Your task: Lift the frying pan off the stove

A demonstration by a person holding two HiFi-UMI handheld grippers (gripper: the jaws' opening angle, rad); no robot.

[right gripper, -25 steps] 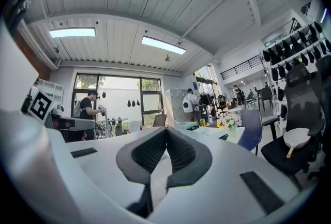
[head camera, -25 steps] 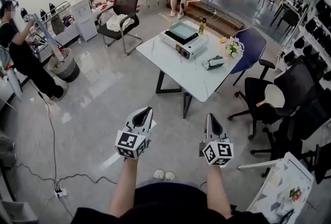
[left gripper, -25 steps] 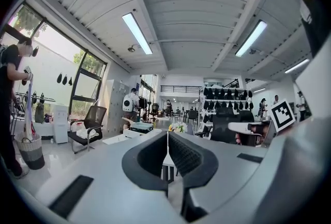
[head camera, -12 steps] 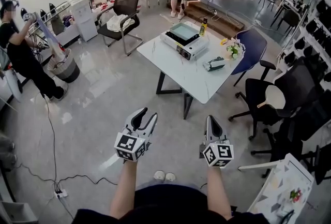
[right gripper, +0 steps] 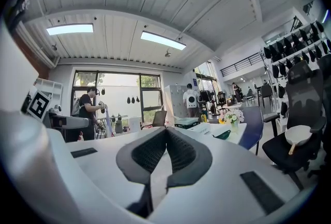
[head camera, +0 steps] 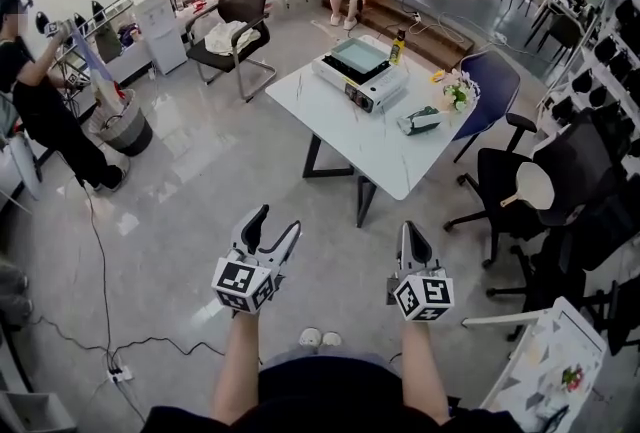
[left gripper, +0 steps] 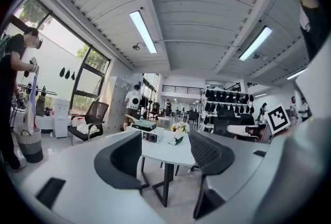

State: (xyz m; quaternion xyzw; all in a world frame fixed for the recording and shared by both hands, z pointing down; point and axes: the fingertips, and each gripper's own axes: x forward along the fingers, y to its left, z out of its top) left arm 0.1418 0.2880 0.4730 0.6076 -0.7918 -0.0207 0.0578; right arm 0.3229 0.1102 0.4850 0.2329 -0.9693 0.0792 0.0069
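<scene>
Opens left gripper's (head camera: pixel 278 219) fingers wide from shut a second ago, nothing between. Keeps right gripper's (head camera: pixel 412 227) fingers pressed together, empty. Holds both over the floor (head camera: pixel 200 181), well short of the table (head camera: pixel 340 126). Leaves stove (head camera: pixel 362 71) at table's far corner, and a white pan (head camera: pixel 530 186) on a chair (head camera: pixel 578 153) beyond its right edge.

White left hand-held gripper (head camera: pixel 277 219), right hand-held gripper (head camera: pixel 410 227), checker-marked cubes (head camera: pixel 240 284), dark shirt (head camera: pixel 330 396)

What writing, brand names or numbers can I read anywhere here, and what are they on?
No text here is readable.
Stove front panel: marks too small to read.
Yellow bottle: label too small to read.
Marker cubes: black-and-white square patterns, no words.
</scene>
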